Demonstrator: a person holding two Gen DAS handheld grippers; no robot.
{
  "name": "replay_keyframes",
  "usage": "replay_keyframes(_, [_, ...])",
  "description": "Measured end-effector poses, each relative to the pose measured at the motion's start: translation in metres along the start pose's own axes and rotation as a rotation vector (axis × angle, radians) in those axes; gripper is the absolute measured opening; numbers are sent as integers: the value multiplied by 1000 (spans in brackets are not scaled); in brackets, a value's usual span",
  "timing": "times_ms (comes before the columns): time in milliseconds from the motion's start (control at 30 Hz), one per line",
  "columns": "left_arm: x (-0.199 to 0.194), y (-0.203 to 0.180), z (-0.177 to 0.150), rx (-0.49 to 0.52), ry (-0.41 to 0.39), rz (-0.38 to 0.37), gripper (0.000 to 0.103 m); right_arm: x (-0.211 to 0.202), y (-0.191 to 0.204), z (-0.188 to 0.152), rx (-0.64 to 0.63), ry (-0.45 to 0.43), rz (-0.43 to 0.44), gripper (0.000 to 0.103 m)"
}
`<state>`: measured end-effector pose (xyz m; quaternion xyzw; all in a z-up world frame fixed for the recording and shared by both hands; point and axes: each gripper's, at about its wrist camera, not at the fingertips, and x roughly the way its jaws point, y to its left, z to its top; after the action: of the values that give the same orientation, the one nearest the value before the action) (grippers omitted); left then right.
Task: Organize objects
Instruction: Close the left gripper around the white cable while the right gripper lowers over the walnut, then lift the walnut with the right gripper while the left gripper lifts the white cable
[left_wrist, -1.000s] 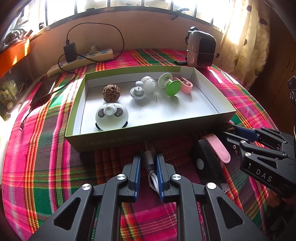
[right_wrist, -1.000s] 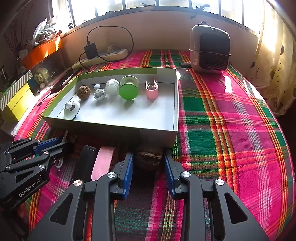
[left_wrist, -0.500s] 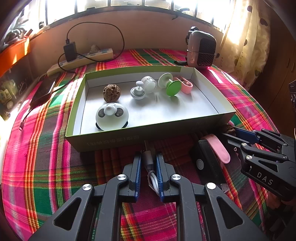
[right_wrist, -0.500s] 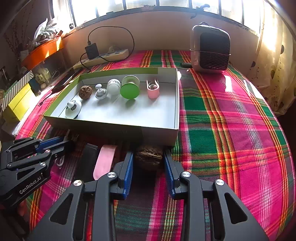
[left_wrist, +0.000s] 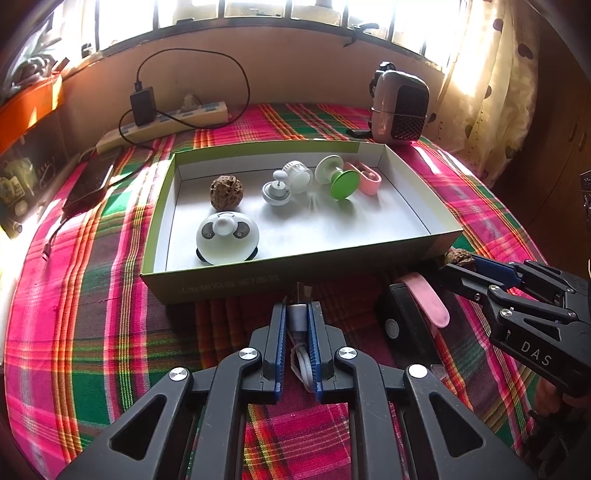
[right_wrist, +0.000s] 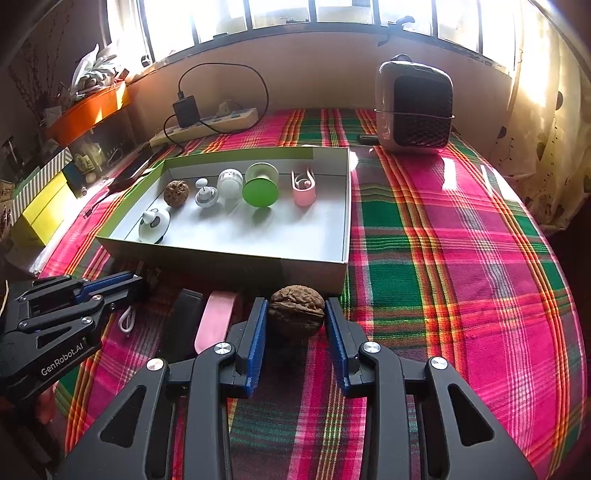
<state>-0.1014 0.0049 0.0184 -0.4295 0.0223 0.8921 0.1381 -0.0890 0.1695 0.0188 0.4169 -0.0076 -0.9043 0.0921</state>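
my left gripper (left_wrist: 297, 320) just closed on grey USB plug of white cable (left_wrist: 297, 318), my right gripper (right_wrist: 296, 320) clamping wrinkled brown walnut (right_wrist: 296, 310), both beside green-rimmed cardboard box (right_wrist: 236, 254)

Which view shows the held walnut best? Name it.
The right wrist view: the walnut sits whole between the right gripper's pads. The left wrist view shows only a sliver behind that gripper's fingers.

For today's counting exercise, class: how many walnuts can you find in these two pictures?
2. One walnut lies inside the box, at its far left beside the white spinner. The other walnut sits on the plaid cloth outside the box, gripped in the right claw. None seems hidden.
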Motion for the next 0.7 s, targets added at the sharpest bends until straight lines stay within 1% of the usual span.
replay_keyframes(333, [-16,2,1,2,-34,-4,10,-10,1,2,-2,-24,10,33])
replay_keyframes(500, [-21,5,1,-8,-34,-29,10,-14,0,5,0,-38,12,33])
replay_keyframes(567, [-23,5,1,-5,-37,-22,10,-17,0,6,-2,-44,14,33])
replay_keyframes(700, [-32,6,5,-9,-62,-37,10,-20,1,9,-7,-56,20,33])
